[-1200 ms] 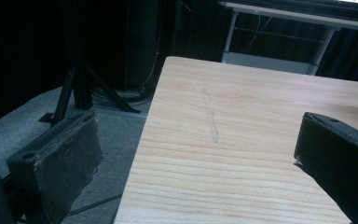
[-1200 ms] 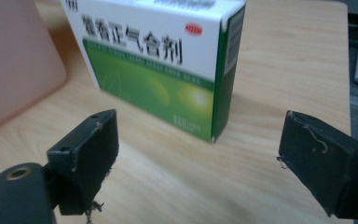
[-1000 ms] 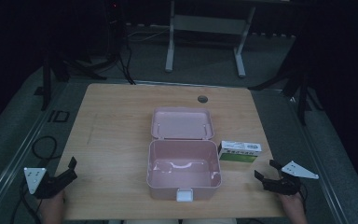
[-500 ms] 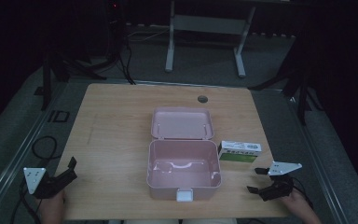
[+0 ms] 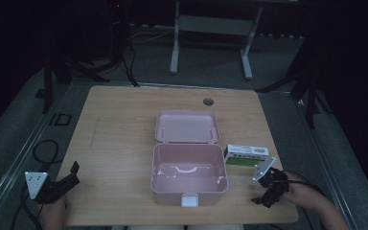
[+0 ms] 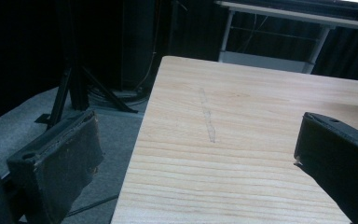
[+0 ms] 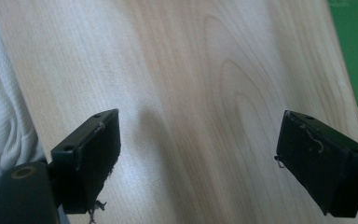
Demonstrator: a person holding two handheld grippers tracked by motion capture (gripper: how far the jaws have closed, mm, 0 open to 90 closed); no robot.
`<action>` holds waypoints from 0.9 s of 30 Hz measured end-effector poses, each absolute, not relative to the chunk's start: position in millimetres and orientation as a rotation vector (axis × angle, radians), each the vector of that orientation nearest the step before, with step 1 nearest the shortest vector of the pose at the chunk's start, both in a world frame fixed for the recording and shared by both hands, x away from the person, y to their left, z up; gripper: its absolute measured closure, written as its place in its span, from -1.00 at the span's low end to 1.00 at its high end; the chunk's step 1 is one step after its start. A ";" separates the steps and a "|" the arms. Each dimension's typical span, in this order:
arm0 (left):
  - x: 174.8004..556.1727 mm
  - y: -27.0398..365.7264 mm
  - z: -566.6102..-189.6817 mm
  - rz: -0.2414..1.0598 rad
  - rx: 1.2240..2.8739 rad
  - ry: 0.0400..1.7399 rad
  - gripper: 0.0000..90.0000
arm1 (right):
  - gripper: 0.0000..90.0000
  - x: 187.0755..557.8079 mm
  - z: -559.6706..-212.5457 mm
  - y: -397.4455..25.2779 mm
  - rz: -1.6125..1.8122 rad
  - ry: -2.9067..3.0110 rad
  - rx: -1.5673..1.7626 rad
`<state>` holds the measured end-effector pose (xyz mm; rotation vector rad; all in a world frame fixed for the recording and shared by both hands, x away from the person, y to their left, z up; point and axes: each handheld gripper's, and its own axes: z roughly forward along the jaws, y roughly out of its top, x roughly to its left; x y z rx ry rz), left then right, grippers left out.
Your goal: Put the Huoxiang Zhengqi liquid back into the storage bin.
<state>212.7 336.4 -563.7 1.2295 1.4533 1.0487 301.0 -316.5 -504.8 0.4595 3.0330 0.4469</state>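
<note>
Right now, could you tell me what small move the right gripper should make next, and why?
Probably swing the right gripper toward the green and white box just beyond it. Its jaws stand open over bare table, and the pink case beside the box lies open and empty.

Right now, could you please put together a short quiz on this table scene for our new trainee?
1. True or false: the pink box on the table has its lid shut.
2. Which gripper is nearer the green and white carton: A) left gripper, B) right gripper?
3. Fill in: the carton lies ____ the box, to its right in the high view.

Key:
1. False; the lid lies open behind the box, whose inside looks empty.
2. B; its jaws stand wide apart over bare wood.
3. Beside, outside it; whether they touch is unclear.
</note>
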 end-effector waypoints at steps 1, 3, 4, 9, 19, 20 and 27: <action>212.8 336.4 -563.7 1.047 1.229 1.453 -0.98 | -0.71 302.3 -503.3 -311.2 0.407 3.049 0.441; 212.8 336.4 -563.7 1.047 1.231 1.452 -0.98 | -0.71 304.4 -501.0 -304.3 0.354 3.064 0.402; 212.8 336.4 -563.7 1.046 1.232 1.451 -0.98 | -0.72 305.4 -500.0 -300.7 0.328 3.077 0.393; 212.8 336.4 -563.7 1.047 1.233 1.451 -0.98 | -0.74 306.2 -495.4 -283.7 0.178 3.115 0.264; 212.6 336.7 -563.8 1.044 1.230 1.450 -0.98 | -0.73 314.5 -473.1 -263.0 0.101 3.126 0.229; 212.6 336.7 -563.8 1.044 1.230 1.450 -0.98 | -0.73 315.4 -470.5 -261.8 0.099 3.128 0.226; 212.6 336.8 -563.8 1.043 1.230 1.450 -0.98 | -0.70 322.7 -450.5 -256.6 0.073 3.114 0.196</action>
